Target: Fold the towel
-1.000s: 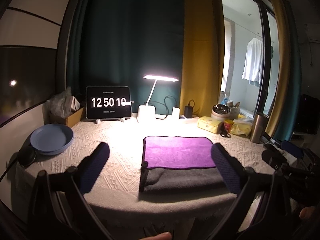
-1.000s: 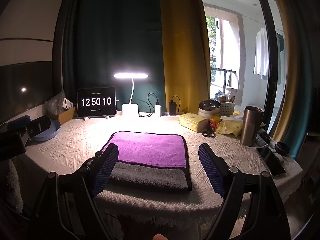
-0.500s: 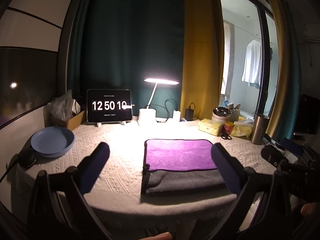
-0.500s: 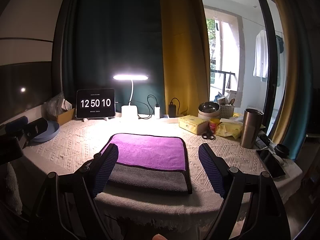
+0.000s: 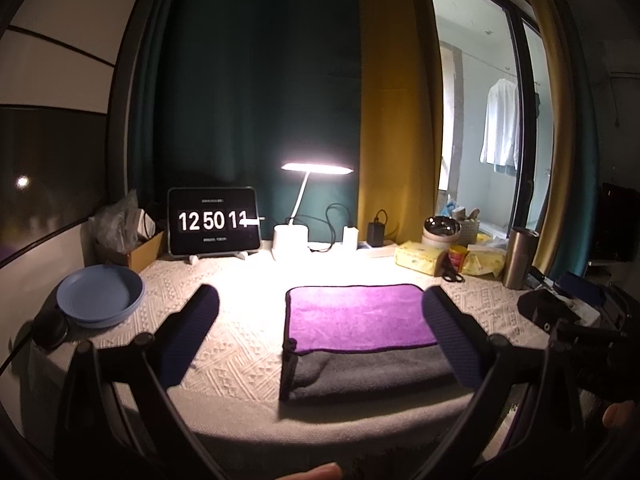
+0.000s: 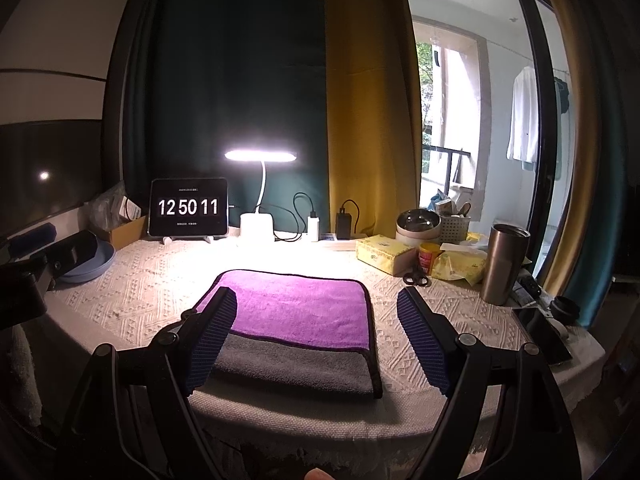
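A table under a white knitted tablecloth [image 5: 240,344] fills the foreground of both wrist views, backed by a dark green curtain [image 5: 248,92] and a mustard curtain [image 5: 392,120]. On the cloth, near the front edge, lies the towel [image 5: 356,316]: folded flat, its purple side turned up over a grey layer that shows along the near edge, dark piping round the border. It sits in the pool of a lit white desk lamp [image 5: 316,168].

The left gripper [image 5: 320,312] hangs back from the table edge with its blue-padded fingers spread wide and nothing between them; the towel lies ahead, toward its right finger. The right gripper [image 6: 316,308] is likewise gaping and empty, the towel in front of its left finger; whether that pad touches the fabric is hard to judge from this angle.

Behind stand a tablet clock [image 6: 188,208] reading 12 50 11, a blue plate [image 5: 100,296] at left, a steel tumbler [image 6: 504,264] and a yellow tissue pack [image 6: 384,254] at right.
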Demonstrator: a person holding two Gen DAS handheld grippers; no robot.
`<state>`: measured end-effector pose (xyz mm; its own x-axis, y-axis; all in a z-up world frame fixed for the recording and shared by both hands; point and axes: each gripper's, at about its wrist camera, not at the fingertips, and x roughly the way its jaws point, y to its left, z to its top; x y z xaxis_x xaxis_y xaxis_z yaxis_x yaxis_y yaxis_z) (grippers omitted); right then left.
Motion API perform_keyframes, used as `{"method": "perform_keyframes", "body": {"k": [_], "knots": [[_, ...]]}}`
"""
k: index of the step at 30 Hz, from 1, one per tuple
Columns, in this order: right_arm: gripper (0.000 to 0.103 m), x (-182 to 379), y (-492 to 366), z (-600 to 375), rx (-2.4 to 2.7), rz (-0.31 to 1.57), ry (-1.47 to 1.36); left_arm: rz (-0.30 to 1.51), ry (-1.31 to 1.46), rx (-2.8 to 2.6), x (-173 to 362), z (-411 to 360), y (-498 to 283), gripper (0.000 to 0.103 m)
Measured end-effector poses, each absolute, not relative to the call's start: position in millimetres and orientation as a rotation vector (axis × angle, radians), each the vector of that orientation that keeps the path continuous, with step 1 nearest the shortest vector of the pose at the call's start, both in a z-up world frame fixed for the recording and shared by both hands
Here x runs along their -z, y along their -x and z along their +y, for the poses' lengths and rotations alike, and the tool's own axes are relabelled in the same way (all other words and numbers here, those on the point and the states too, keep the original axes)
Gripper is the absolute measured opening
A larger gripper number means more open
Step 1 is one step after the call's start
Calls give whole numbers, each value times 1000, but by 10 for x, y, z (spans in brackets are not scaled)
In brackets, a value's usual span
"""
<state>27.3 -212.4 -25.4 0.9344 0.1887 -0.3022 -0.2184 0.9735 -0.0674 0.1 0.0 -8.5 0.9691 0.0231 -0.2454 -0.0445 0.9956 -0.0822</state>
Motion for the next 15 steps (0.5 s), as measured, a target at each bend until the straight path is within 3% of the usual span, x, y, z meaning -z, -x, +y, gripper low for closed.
{"method": "perform_keyframes", "body": {"k": [15], "knots": [[85,237,-410,-2153,-220,302,113,249,72,-18,95,-59,-122,102]]}}
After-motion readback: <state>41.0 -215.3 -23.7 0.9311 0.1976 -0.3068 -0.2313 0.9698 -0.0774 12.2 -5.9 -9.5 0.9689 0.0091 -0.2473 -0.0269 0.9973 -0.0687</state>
